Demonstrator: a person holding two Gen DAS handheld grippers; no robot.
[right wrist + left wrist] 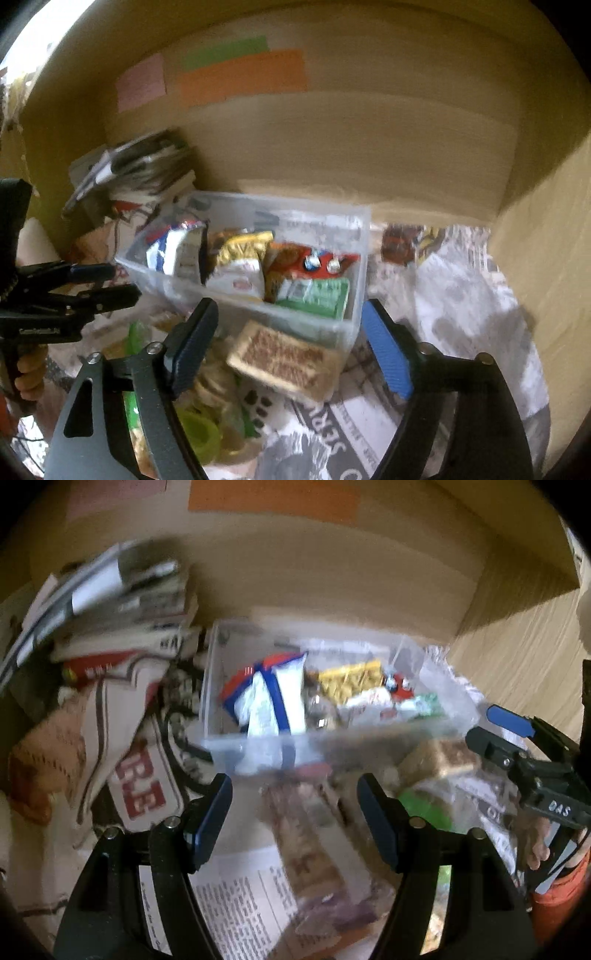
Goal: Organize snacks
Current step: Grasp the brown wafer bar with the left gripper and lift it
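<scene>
Both tongs gaped wide, empty: left tongs (295,805), right tongs (290,345), hovering near clear bin (354,236) of snacks; wafer bar (286,360) lay just before it.

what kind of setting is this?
Probably a home nook or shelf with wood-look walls: newspaper lines the surface, a clear bin holds snack packets, and stacked books sit at back left.
</scene>
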